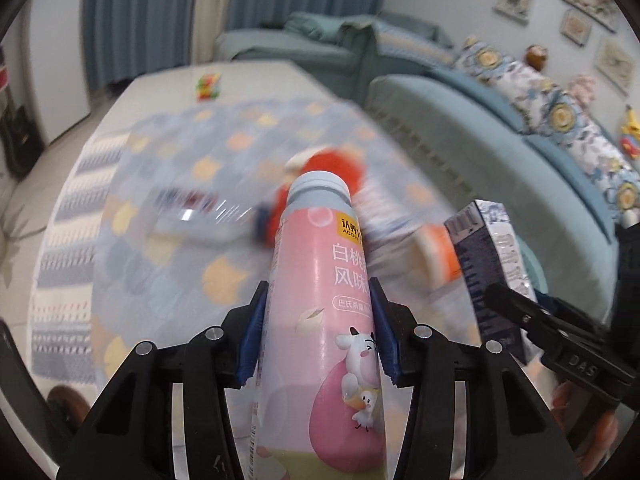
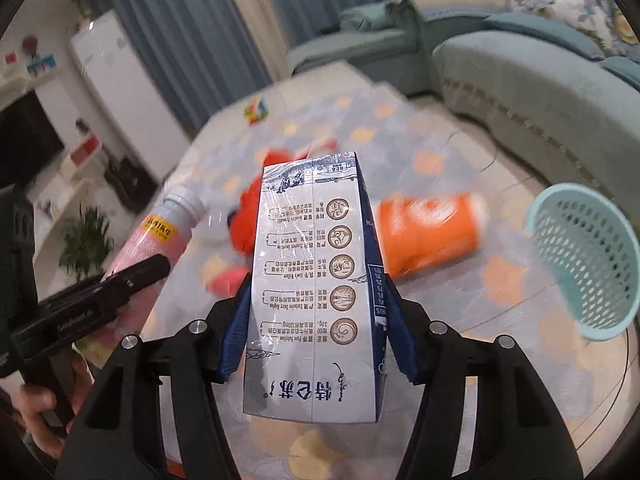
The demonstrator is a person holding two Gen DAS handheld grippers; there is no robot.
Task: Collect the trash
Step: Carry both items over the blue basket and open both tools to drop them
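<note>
My left gripper (image 1: 320, 332) is shut on a pink yogurt bottle (image 1: 324, 304) with a grey cap, held above the table. My right gripper (image 2: 316, 332) is shut on a blue-and-white milk carton (image 2: 312, 292), also held above the table. The carton shows at the right of the left wrist view (image 1: 490, 268); the bottle shows at the left of the right wrist view (image 2: 160, 232). An orange can (image 2: 430, 232) lies on its side on the table. A light blue mesh basket (image 2: 588, 260) stands at the right.
A red-orange plush toy (image 2: 248, 224) lies on the patterned tablecloth (image 2: 500, 280) behind the carton. A small colourful cube (image 2: 256, 110) sits at the far end of the table. A teal sofa (image 2: 540, 92) runs along the right.
</note>
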